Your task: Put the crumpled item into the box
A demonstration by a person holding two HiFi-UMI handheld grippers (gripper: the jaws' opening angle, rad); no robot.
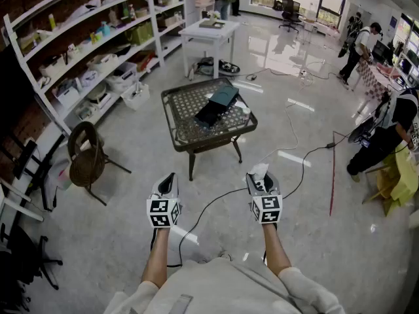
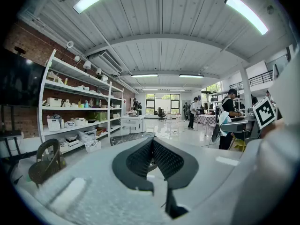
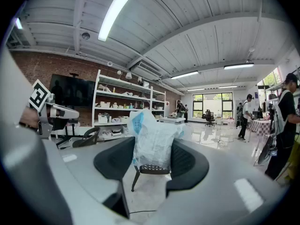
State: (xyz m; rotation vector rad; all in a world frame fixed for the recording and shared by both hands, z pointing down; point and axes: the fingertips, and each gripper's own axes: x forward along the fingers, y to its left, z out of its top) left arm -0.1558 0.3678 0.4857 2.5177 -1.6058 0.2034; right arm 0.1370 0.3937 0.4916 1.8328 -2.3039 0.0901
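R gripper (image 1: 261,177) holding crumpled item (image 3: 153,139), well short of box (image 1: 218,104).
Jaws pinching its bunched middle; seeming light, soft, slippery film, prob. needing firm central grip. L gripper (image 1: 167,183) hanging closed, empty.

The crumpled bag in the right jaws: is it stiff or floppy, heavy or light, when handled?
Probably soft, not stiff: the bag is wrinkled and squeezed by the right gripper. Likely light: its free top stands up without sagging.
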